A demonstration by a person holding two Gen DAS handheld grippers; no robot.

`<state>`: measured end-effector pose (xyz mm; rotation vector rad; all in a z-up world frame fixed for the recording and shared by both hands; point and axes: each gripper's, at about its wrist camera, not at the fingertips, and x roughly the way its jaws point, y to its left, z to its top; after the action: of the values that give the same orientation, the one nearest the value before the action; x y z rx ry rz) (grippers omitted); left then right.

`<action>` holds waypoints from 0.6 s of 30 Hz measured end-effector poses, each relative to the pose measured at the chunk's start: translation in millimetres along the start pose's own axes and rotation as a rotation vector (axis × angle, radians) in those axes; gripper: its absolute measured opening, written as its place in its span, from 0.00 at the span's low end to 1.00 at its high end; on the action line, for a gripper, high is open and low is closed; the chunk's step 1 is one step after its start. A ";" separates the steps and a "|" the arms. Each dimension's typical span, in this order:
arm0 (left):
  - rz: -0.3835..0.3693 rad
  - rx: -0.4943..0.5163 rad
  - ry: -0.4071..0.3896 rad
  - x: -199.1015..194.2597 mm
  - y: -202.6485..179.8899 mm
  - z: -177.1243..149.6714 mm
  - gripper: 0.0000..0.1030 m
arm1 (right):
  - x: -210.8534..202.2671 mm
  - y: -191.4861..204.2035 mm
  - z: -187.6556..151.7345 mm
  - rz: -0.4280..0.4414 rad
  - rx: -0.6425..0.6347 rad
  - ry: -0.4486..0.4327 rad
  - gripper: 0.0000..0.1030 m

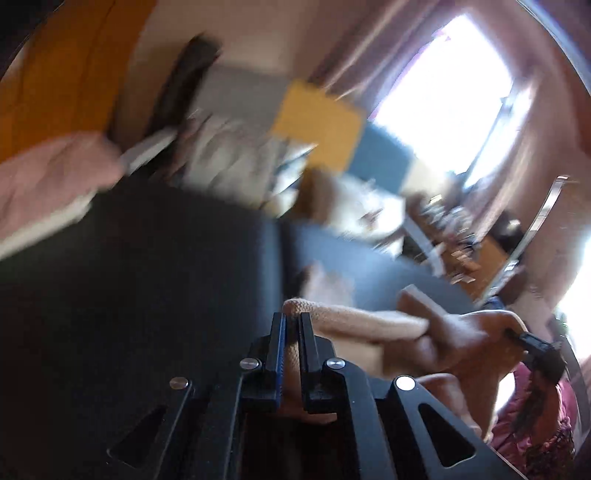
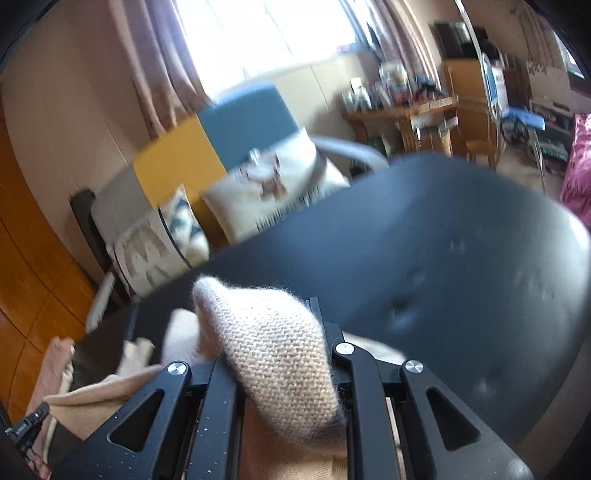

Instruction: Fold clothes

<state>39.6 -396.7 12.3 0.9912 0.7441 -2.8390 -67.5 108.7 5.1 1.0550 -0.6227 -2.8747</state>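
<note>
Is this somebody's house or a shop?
Probably a living room in someone's house: a sofa with cushions, curtains beside a bright window, and a wooden shelf crowded with small things.

One knit garment, one black table, three cushions, two hand-held grippers.

Left hand-held gripper clamped; right hand-held gripper clamped, tilted down.
</note>
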 end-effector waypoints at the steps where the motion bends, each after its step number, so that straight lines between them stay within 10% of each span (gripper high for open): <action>1: 0.022 -0.024 0.024 1.1 10.0 -5.5 0.05 | 6.3 -3.4 -7.1 -0.001 0.010 0.031 0.12; 7: 0.099 -0.082 0.039 -8.3 20.2 -20.1 0.14 | 29.9 -23.9 -37.6 -0.035 0.043 0.138 0.12; 13: -0.057 0.373 0.075 22.0 -101.3 -13.1 0.21 | 47.5 -32.4 -47.0 -0.047 0.027 0.225 0.15; 18: -0.042 0.673 0.194 93.6 -197.3 -20.5 0.23 | 50.9 -35.3 -46.4 0.014 -0.004 0.280 0.32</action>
<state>-61.1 -202.4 26.5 1.3348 -0.2324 -3.1139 -73.6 116.9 -71.6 1.4111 -0.6014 -2.6428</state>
